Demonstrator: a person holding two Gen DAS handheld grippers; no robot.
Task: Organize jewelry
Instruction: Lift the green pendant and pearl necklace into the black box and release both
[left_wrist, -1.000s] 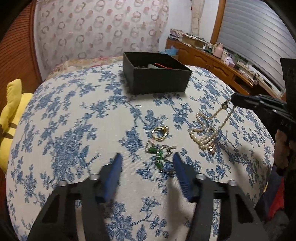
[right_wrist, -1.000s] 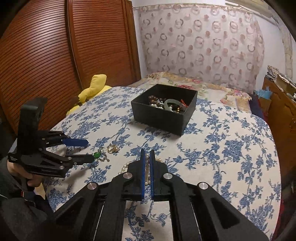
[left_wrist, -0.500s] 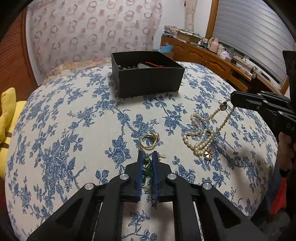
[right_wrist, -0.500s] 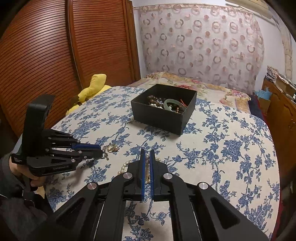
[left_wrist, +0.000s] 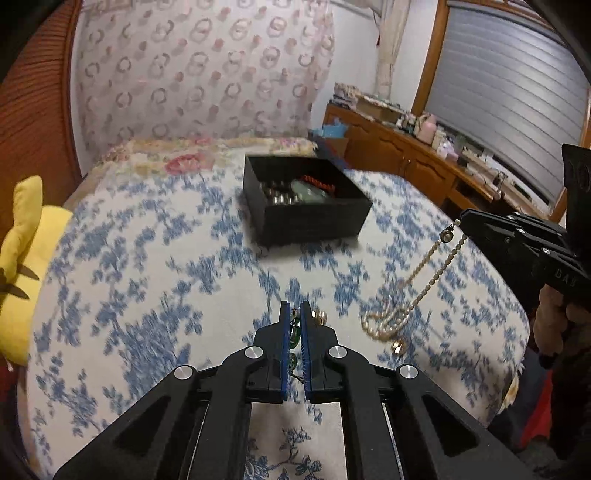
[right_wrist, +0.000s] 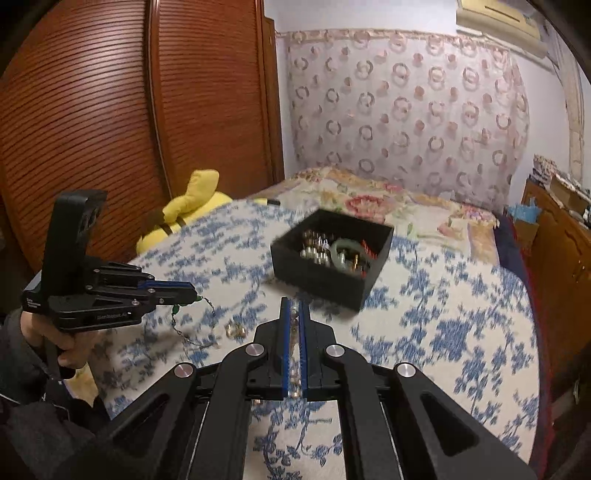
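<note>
Two tools were clamped on jewelry above bed (left_wrist: 147, 295). Left tool (left_wrist: 294, 314) pinched green-bead chain (right_wrist: 177, 310), its tail trailing onto floral cover. Right tool (right_wrist: 294, 314) gripped pearl necklace (left_wrist: 417, 291), lower loops resting on bed. Black box (left_wrist: 306, 206) of jewelry sat beyond; gold ring (right_wrist: 236, 329) lay between tools.

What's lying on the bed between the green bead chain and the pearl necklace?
A small gold ring, resting on the bedspread between the green bead chain and the pearl necklace. The right wrist view shows it best.
</note>
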